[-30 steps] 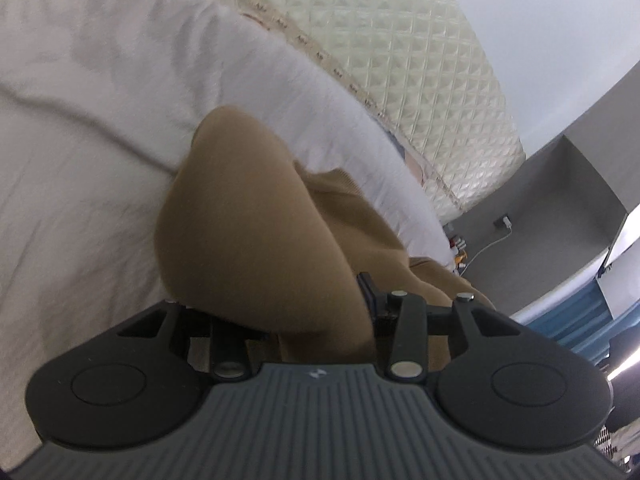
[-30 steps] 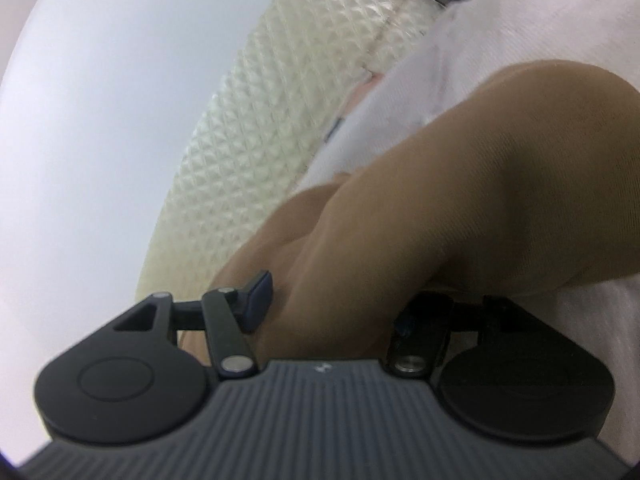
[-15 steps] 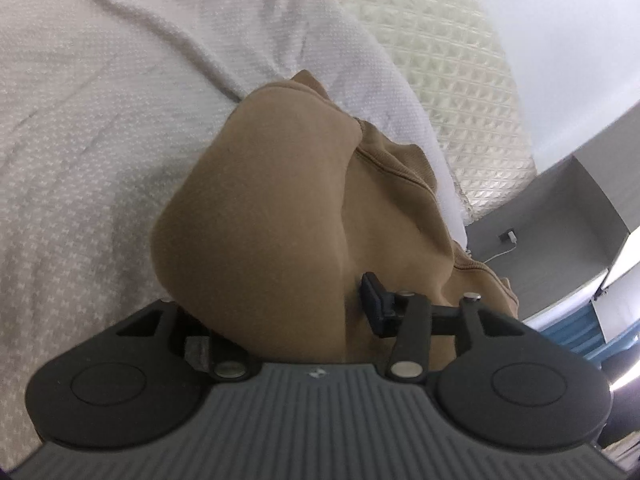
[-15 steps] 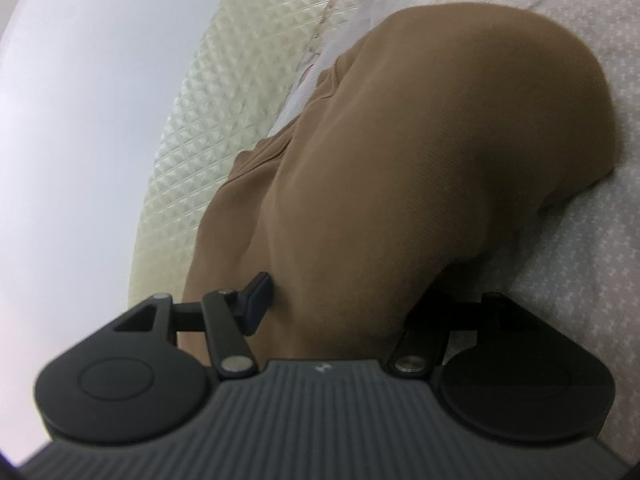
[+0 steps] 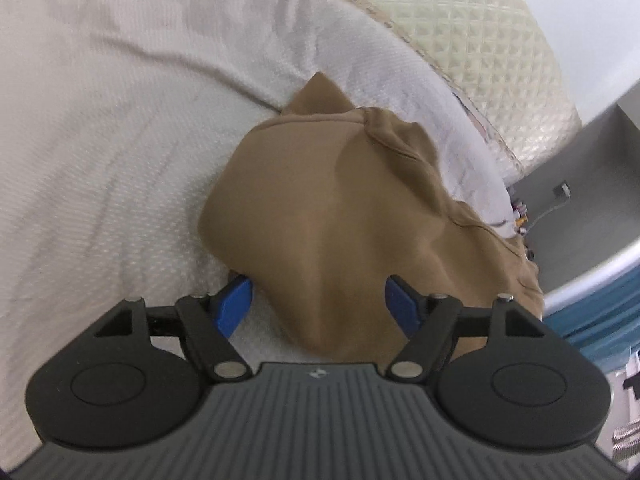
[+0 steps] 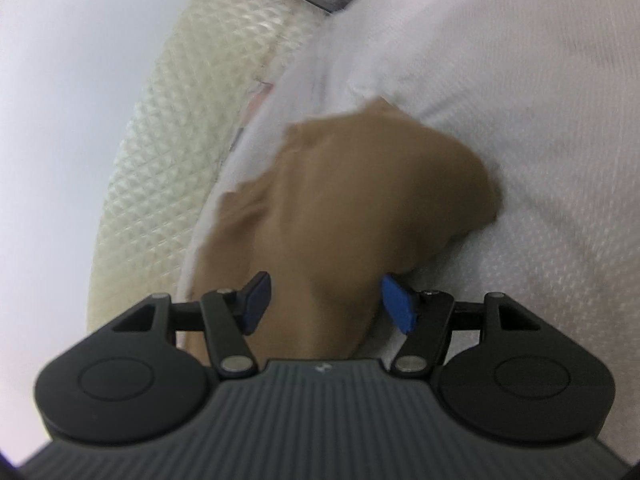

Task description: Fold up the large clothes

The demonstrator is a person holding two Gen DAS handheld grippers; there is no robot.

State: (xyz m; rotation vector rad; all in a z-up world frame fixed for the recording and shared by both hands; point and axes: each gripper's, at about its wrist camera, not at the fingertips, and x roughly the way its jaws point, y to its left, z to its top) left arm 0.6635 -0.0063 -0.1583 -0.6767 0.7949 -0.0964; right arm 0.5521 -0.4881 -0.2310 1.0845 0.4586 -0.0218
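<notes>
both grippers have let go since the earlier frames: the left gripper (image 5: 318, 306) and right gripper (image 6: 326, 302), which were pinched on the brown garment (image 5: 320, 208), now stand with their blue pads spread wide and hold nothing, though cloth bulges up between them. that garment sits in a bunched, rounded heap on the white bedspread (image 5: 100, 140), near the quilted headboard (image 5: 460, 32). judging by the release, the fold was laid down here so it stays put on the bed.
</notes>
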